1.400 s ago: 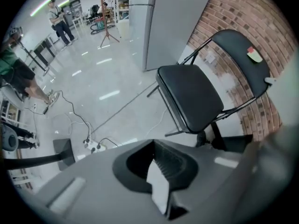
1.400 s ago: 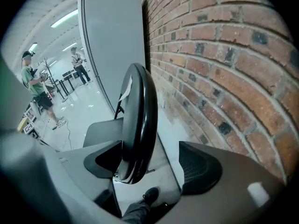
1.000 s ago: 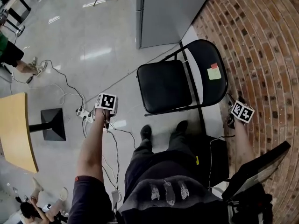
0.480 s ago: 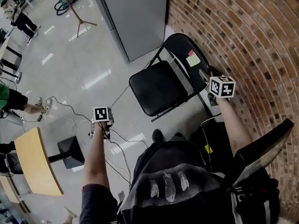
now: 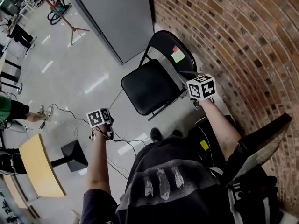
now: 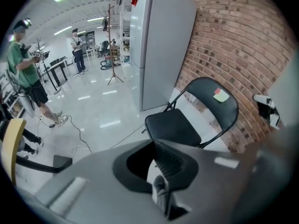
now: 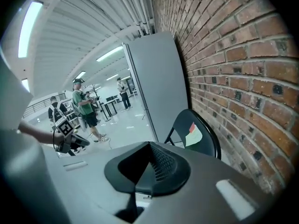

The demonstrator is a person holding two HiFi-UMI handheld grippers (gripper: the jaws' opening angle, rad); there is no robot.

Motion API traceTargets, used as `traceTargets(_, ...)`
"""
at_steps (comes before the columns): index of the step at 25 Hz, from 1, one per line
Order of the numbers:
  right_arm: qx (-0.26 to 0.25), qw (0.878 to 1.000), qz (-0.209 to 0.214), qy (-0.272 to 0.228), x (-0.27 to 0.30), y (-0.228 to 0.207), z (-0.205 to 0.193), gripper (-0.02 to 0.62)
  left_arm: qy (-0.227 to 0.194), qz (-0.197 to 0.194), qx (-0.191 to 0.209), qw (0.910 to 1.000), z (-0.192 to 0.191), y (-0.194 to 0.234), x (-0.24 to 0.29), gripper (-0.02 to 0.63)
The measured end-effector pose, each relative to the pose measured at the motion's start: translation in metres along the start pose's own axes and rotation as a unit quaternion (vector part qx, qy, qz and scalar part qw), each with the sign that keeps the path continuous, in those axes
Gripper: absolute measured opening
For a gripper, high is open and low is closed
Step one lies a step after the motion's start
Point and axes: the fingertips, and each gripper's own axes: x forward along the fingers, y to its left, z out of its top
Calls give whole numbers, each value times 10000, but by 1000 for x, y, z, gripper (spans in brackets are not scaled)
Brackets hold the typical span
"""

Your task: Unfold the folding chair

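Your chair (image 5: 150, 87) stands open just ahead of the right gripper (image 5: 199, 90) (jaws just closed, nothing between); left gripper (image 5: 100, 119) farther off, jaws together, empty.

1. You will find no readable text, number or brand in any view.
2. Green note (image 5: 178, 56) and red note (image 5: 175, 49) on the folding chair (image 5: 148, 85) backrest: blank or too small to read.
3. Left marker cube (image 5: 99, 117), right marker cube (image 5: 201, 87): square patterns only, no characters.
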Motion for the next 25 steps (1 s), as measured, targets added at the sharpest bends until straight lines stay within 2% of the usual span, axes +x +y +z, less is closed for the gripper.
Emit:
traceTargets(3, 12, 9995, 296, 95, -7, 7, -5, 2, -223, -342, -206, 9990, 1, -46, -20, 3)
traceTargets(7, 24, 9980, 629, 8, -20, 15, -2, 2, -588, -578, -2, 9966, 9, -96, -44, 3)
traceTargets(10, -97, 9960, 883, -24, -25, 25, -1, 2, -783, -773, -7, 9939, 7, -124, -63, 3)
traceTargets(17, -524, 9828, 1771, 59, -28, 72, -6, 2, -1351, -534, -64, 9894, 4, -147, -120, 3)
traceTargets(20, -627, 9756, 2093, 225, -22, 94, -16, 2, -1466, -405, -102, 9883, -5, -149, -139, 3)
traceTargets(25, -674, 9633, 2561, 440, -15, 124, -34, 2, -1575, -202, -576, 9856, -38, -137, -166, 2)
